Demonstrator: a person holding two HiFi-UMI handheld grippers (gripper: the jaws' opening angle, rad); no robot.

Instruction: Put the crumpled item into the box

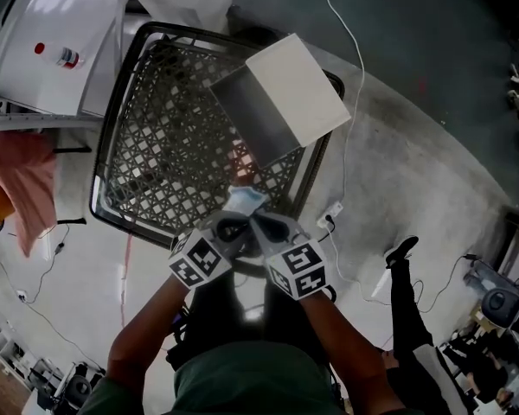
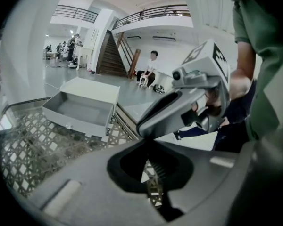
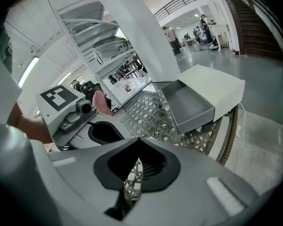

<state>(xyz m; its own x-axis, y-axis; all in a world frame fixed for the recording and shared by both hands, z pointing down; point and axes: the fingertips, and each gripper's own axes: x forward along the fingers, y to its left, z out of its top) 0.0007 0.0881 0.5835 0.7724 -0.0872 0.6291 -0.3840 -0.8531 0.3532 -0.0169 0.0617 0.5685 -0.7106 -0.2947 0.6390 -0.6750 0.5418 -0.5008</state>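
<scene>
Hovering clenched on nothing, left tool (image 1: pixel 232 228) and right tool (image 1: pixel 261 226) sit just beside the crumpled item (image 1: pixel 245 199) at the basket (image 1: pixel 164 145) edge; a careless nudge could knock it off, short of the box (image 1: pixel 281 102).

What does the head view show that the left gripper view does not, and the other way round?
Only the head view: the crumpled item and a pink cloth. Only the left gripper view: stairs and a seated person far behind. Both: the open box, the mesh basket under it and the right gripper.
</scene>
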